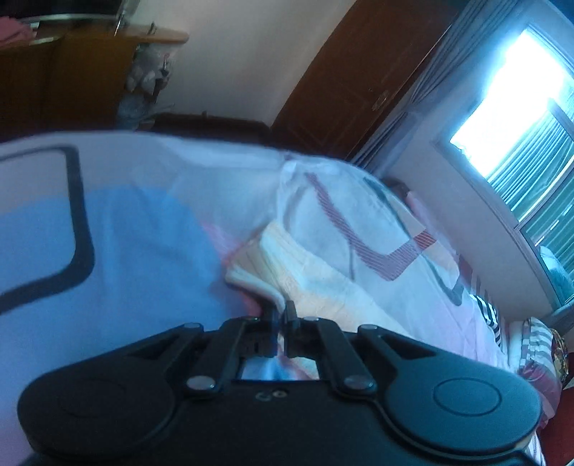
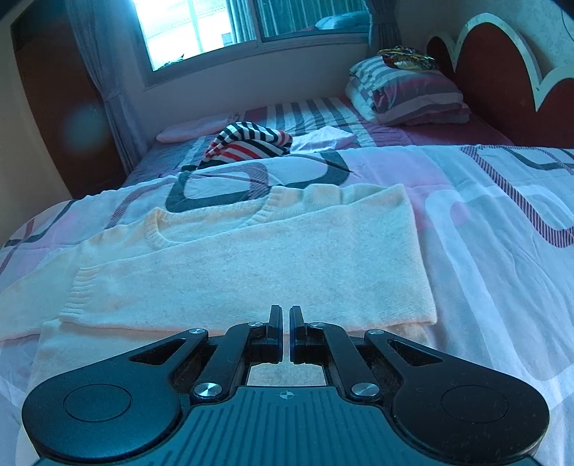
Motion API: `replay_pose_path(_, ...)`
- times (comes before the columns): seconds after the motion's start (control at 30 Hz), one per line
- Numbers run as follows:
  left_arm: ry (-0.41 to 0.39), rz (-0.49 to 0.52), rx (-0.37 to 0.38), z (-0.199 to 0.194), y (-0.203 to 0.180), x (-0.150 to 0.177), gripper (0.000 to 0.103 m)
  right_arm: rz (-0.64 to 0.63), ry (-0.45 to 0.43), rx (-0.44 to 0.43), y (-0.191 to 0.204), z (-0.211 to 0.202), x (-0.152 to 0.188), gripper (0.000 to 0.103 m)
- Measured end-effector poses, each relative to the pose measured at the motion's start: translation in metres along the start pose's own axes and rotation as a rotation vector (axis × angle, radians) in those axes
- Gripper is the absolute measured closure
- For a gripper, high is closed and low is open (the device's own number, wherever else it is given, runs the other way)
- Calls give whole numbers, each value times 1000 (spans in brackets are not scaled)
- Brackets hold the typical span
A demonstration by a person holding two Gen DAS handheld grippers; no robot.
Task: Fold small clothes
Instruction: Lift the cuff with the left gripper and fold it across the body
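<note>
A cream knitted sweater (image 2: 247, 265) lies spread on a patterned quilt (image 2: 484, 229) across the bed, partly folded, with one sleeve laid over the body and its ribbed neckline toward the window (image 2: 201, 25). The right gripper (image 2: 286, 319) hangs low over the sweater's near edge, its jaws drawn together with only a thin slit between the pads and nothing in them. The left gripper (image 1: 281, 313), seen in a tilted, blurred view, has its jaws closed at the sweater's (image 1: 323, 272) near hem; whether any knit is pinched between them cannot be told. Further up the bed sit a crumpled striped garment (image 2: 251, 141), a small white cloth (image 2: 323, 138) just beside it, and a striped pillow (image 2: 409, 95) against the scalloped red headboard (image 2: 502, 71). A dark wooden wardrobe (image 1: 358, 71) stands by the curtain.
</note>
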State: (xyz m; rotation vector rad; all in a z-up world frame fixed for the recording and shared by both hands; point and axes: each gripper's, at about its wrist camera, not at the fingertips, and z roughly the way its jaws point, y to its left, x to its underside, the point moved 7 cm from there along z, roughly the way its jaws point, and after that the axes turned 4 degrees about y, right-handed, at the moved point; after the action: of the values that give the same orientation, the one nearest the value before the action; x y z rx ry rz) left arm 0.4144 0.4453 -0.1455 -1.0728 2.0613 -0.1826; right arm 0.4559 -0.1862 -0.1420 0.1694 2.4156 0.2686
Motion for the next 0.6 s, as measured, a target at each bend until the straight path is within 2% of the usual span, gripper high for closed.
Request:
replay_pose_path(0.13, -40, 46, 38, -10, -22, 3, 101, 7, -14, 7, -8, -3, -2, 103)
replay_pose_path(0.3, -43, 213, 144, -21, -90, 30, 101, 40, -21, 7, -23, -4, -3, 103)
replay_pose_path(0.47, 22, 376, 265, -26, -178, 83, 101, 55, -30, -13, -28, -6, -3, 103)
replay_pose_path(0.6, 63, 535, 352, -33, -247, 139, 101, 73, -39, -32, -35, -12, -2, 103)
